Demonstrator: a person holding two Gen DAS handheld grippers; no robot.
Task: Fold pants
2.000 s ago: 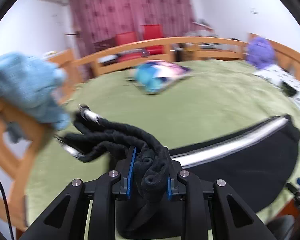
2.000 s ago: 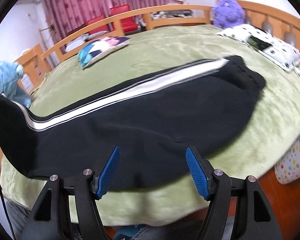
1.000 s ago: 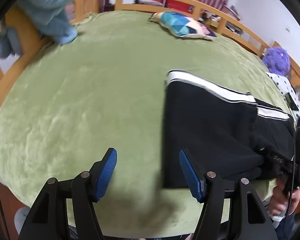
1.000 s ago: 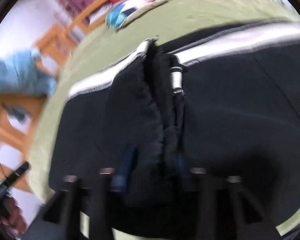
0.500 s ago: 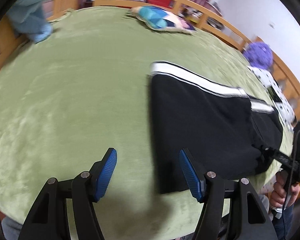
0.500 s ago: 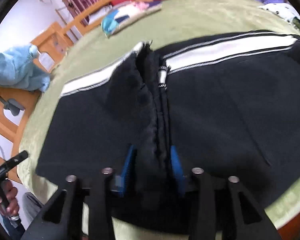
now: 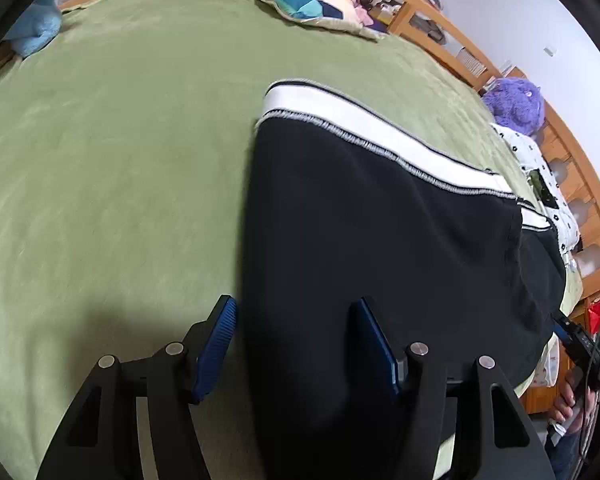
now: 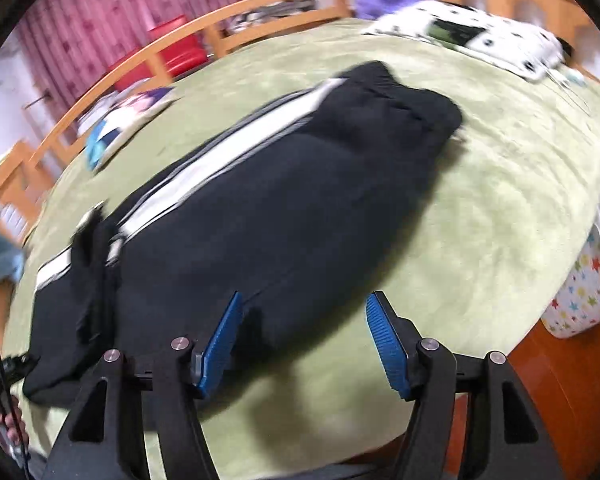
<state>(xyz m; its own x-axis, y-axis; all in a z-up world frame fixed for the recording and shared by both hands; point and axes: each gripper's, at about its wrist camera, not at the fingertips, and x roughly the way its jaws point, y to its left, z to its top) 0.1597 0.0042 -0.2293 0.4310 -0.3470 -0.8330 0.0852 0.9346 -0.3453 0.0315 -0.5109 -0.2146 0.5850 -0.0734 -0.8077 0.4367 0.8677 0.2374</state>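
Presently we note the black pants (image 7: pixel 380 216) lying flat on the green blanket (image 7: pixel 100 160) that covers the bed, folded over once so that one layer ends in a straight edge across the other. A white side stripe (image 7: pixel 364 128) with grey stitching runs along the far edge of the garment. In the right wrist view the same pants (image 8: pixel 300 200) stretch away from the camera, with the gathered waistband end (image 8: pixel 404 100) farthest off; this view is blurred.

We see the left gripper (image 7: pixel 296 336) above the near left edge of the folded pants, jaws apart: its blue pads (image 7: pixel 216 344) press on nothing, though the fabric edge lies below and between them. The right gripper (image 8: pixel 304 340) is likewise open; its jaws have just been opening, and nothing is clamped between them. Its left pad is over the near edge of the cloth, its right pad over bare blanket.

Farther out we record a patterned cushion (image 7: pixel 312 0) at the far side of the bed, a purple plush toy (image 7: pixel 514 104) beside a spotted pillow (image 8: pixel 472 40), a light blue cloth (image 7: pixel 36 32) at the left edge, the wooden bed rail (image 8: pixel 180 40) and red chairs (image 8: pixel 176 48) before a dark pink curtain (image 8: pixel 120 12). A hand (image 7: pixel 572 400) shows at the lower right of the left wrist view.
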